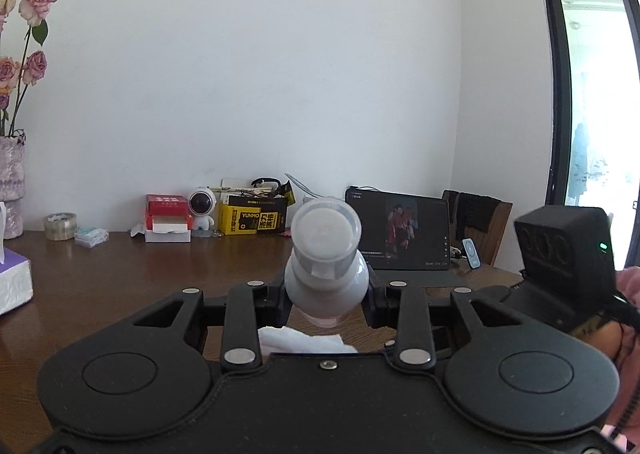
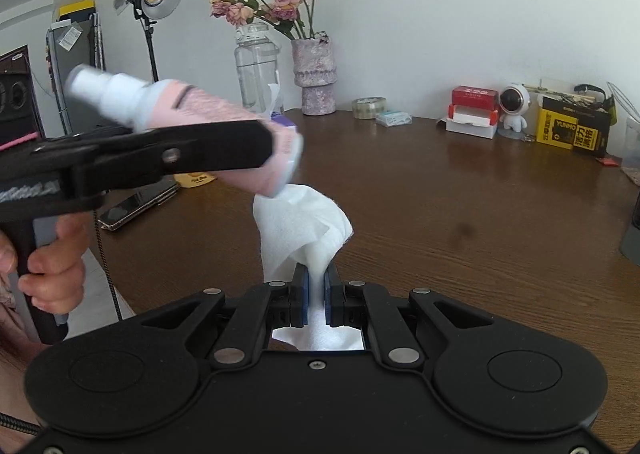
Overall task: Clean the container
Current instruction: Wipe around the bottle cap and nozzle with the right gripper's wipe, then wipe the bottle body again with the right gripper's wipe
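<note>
The left tool (image 1: 326, 294) is clamped on a small spray bottle (image 1: 325, 254), its fingers pressed against the bottle's rounded white body at the centre of the left wrist frame, the capped end pointing away toward the far wall. In the right wrist view the same bottle (image 2: 192, 122) lies tilted across the upper left of the frame, pink label showing, its base touching the top of a white tissue (image 2: 300, 230). The right tool (image 2: 316, 294) is narrowed onto that tissue, the blue pads pinching its lower part while the crumpled upper part stands up to meet the bottle. A hand (image 2: 56, 266) grips the left tool's handle at the left edge. Beneath lies the brown wooden surface (image 2: 460, 206), bare through the middle and right of the frame. Along its far edge stand a vase of roses (image 2: 314, 74), a tape roll (image 2: 369, 107), a red-and-white box (image 2: 474, 110), an astronaut figure (image 2: 514, 106) and a yellow-and-black box (image 2: 572, 132); a phone (image 2: 136, 204) lies near the left edge.
</note>
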A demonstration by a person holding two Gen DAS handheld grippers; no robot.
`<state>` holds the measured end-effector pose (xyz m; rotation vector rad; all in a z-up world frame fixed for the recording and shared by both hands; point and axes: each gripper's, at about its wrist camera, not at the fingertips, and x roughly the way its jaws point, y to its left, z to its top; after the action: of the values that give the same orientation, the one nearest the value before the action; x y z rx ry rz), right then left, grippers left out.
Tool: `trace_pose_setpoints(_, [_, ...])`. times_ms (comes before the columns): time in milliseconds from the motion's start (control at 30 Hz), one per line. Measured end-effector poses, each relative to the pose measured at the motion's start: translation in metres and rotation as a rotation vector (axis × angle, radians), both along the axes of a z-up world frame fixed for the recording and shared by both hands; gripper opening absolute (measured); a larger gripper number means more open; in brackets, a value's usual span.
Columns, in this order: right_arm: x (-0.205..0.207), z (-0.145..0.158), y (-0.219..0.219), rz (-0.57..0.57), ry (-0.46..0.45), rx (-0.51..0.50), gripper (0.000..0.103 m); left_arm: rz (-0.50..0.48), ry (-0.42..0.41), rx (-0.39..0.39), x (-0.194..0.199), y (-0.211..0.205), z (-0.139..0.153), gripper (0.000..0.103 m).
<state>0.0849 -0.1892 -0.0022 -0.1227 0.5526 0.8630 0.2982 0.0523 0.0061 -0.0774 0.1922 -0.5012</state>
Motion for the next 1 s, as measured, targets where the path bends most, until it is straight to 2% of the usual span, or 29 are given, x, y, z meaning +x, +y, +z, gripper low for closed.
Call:
trace_pose_setpoints(33, [-0.006,0.002,0.003,0.018,-0.020,0.009,0.007,0.009,0.009,-0.003,-0.005,-0.004,0.002,0.033])
trace_pose_setpoints(67, [-0.014,0.006,0.006,0.038,-0.045,0.018,0.007,0.019,0.018,-0.003,-0.032,-0.011,0.010,0.033])
trace_pose_setpoints(200, [-0.045,0.020,0.017,0.121,-0.158,0.028,0.007,0.038,0.072,-0.022,-0.042,-0.016,0.015,0.033])
trace_pose_setpoints(333, [-0.065,0.028,0.021,0.146,-0.251,0.054,0.007,0.059,0.113,-0.047,-0.103,-0.023,0.030,0.033])
trace_pose_setpoints(400, [-0.069,0.029,0.020,0.132,-0.281,0.075,0.007,0.062,0.137,-0.069,-0.099,-0.020,0.029,0.033])
trace_pose_setpoints(533, [-0.065,0.026,0.013,0.060,-0.292,0.102,0.007,0.072,0.165,-0.104,-0.125,-0.016,0.035,0.033])
trace_pose_setpoints(667, [-0.048,0.018,0.003,-0.028,-0.278,0.113,0.007,0.087,0.172,-0.125,-0.128,-0.009,0.034,0.033])
trace_pose_setpoints(800, [-0.034,0.009,-0.005,-0.105,-0.261,0.111,0.007,0.095,0.175,-0.145,-0.152,-0.008,0.041,0.033])
trace_pose_setpoints(900, [-0.031,0.005,-0.005,-0.114,-0.246,0.114,0.007,0.092,0.178,-0.151,-0.163,-0.009,0.044,0.033])
trace_pose_setpoints(1000, [-0.039,0.005,0.005,-0.070,-0.258,0.124,0.007,0.086,0.183,-0.155,-0.167,-0.011,0.047,0.033])
